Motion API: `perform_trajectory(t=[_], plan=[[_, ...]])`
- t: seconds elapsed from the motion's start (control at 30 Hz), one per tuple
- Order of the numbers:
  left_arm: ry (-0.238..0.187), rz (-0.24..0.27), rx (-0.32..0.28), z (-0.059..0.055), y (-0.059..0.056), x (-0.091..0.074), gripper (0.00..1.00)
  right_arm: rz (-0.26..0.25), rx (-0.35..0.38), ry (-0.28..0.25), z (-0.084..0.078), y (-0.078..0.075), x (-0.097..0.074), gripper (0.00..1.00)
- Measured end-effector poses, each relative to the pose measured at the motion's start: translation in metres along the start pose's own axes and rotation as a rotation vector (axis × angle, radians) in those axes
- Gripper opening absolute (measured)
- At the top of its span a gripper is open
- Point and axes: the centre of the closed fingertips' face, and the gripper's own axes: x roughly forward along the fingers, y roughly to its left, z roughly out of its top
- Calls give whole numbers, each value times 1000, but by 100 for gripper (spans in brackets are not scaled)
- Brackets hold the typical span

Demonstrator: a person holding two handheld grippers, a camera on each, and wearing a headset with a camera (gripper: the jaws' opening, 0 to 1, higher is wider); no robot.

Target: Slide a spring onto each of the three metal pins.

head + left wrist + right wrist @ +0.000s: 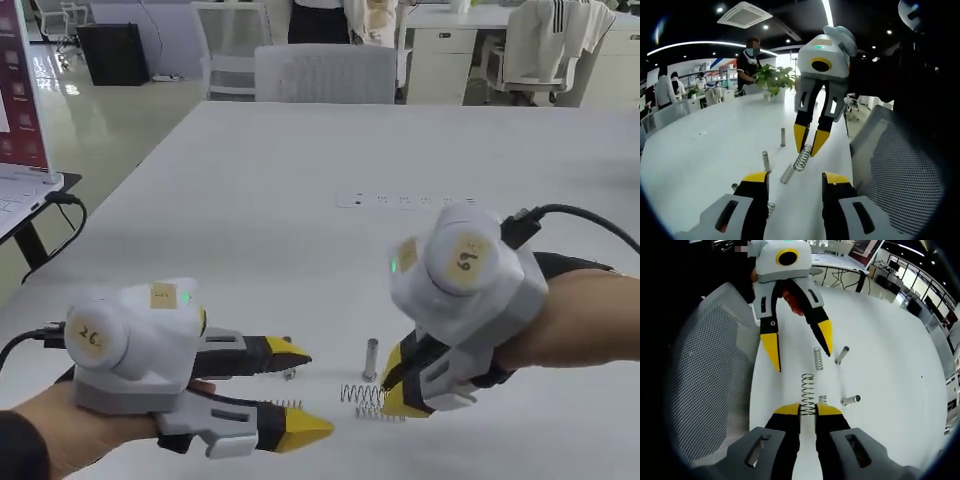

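Note:
My right gripper (395,400) (808,411) points down at the white table, shut on one end of a spring (808,387) (357,393) (803,157) that sticks out ahead of its yellow tips. A second spring (380,413) (787,173) (818,358) lies loose on the table beside it. One metal pin (371,358) (782,136) stands upright just beyond the held spring. Two more pins (766,161) (735,187) stand closer to my left gripper (308,392) (796,179), which is open and lies low on the table. A third spring (285,405) (770,207) lies under its jaws.
A socket strip (405,200) is set into the table's middle. A laptop (20,120) stands on a side stand at the left. Chairs (325,72) line the far edge. A grey mesh chair (895,165) is close behind the near edge. People stand in the background (747,65).

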Motion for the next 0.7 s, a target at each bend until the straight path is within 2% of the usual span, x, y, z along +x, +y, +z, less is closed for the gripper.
perform_trajectory(t=[0.37, 0.7], plan=[[-7, -35, 14, 1, -9, 7, 28, 8, -30, -1, 8, 5, 3, 8], [-7, -55, 24, 2, -14, 9, 17, 14, -59, -5, 14, 10, 2, 8]])
